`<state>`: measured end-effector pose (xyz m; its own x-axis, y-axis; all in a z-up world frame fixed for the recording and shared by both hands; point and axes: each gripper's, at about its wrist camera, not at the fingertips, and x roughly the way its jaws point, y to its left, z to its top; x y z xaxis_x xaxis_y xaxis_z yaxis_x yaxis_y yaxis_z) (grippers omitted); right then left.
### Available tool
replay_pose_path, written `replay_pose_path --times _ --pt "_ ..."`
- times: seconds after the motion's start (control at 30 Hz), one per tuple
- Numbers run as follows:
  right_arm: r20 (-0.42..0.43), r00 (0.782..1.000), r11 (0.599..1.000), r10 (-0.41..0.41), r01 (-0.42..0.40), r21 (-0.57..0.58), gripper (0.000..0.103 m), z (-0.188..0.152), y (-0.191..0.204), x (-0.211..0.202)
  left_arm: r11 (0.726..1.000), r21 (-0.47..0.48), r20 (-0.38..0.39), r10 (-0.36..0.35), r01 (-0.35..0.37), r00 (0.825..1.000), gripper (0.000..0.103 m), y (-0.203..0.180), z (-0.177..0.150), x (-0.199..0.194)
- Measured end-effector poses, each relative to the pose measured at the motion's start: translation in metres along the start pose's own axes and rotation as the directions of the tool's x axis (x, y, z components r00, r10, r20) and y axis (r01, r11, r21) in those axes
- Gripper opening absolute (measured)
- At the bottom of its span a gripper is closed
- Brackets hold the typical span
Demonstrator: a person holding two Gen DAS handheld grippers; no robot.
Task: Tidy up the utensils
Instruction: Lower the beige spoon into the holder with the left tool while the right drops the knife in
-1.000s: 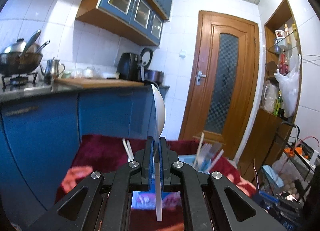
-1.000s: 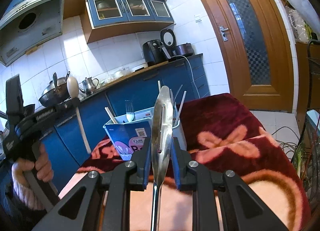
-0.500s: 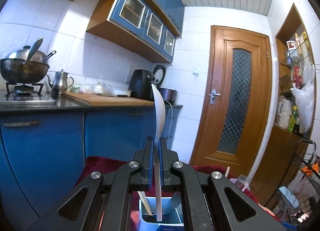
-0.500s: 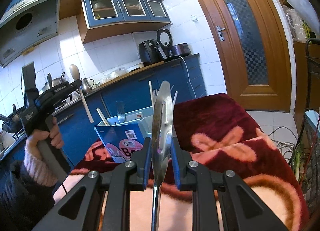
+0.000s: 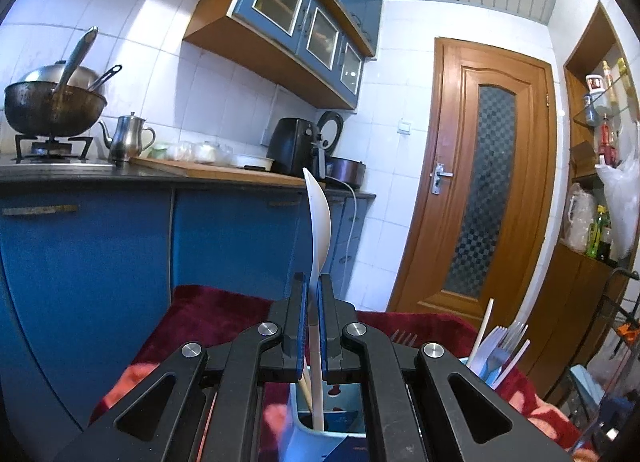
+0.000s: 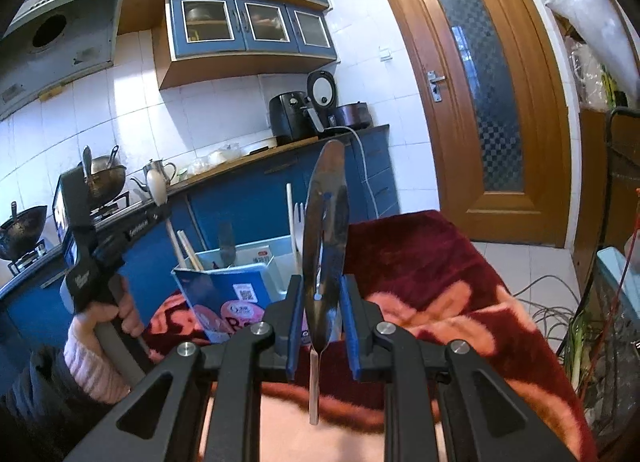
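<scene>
Two hand-held grippers we hold: left hand-held gripper (image 5: 313, 326) clamps a white spoon (image 5: 319, 238) above the utensil box (image 6: 240, 282), right hand-held gripper (image 6: 320, 326) clamps a metal spoon (image 6: 324, 230).

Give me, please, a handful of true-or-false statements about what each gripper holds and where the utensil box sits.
1. The left gripper is clamped on a white plastic spoon. True.
2. The right gripper is empty. False: it holds a metal spoon.
3. The utensil box stands on a red blanket. True.
4. The utensil box is empty. False: chopsticks and a white fork stand in it.
5. The wooden door is wide open. False: it is shut.
</scene>
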<state>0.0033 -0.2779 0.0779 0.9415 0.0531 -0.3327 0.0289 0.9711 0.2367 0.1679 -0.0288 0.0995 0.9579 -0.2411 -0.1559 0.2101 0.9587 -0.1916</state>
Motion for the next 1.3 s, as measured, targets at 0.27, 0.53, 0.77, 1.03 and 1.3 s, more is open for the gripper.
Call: replay_pose_path --times 0.27,0.53,0.77,1.03,1.3 --pt "0.050 0.998 0.997 -0.029 0.032 -0.066 0.020 0.031 0.010 0.009 1.000 0.008 -0.030 -0.009 0.010 1.000 0.004 -0.002 -0.012 0.005" --pt "0.131 0.991 0.993 -0.036 0.050 -0.104 0.020 0.067 0.024 0.030 1.000 0.010 -0.052 -0.011 0.011 0.999 0.004 -0.002 -0.019 0.007" --pt "0.164 0.986 0.994 -0.028 0.045 -0.104 0.020 0.076 0.031 0.053 0.999 0.029 -0.060 -0.015 0.017 0.998 0.004 -0.006 -0.024 0.008" --pt "0.092 0.995 0.991 -0.032 0.044 -0.129 0.020 0.065 0.036 0.083 0.999 0.034 -0.073 -0.021 0.024 0.997 0.004 -0.005 -0.029 0.010" --pt "0.004 1.000 0.989 -0.019 0.019 -0.147 0.020 0.046 0.039 0.100 0.999 0.029 -0.100 -0.016 0.019 0.995 0.005 -0.004 -0.033 0.012"
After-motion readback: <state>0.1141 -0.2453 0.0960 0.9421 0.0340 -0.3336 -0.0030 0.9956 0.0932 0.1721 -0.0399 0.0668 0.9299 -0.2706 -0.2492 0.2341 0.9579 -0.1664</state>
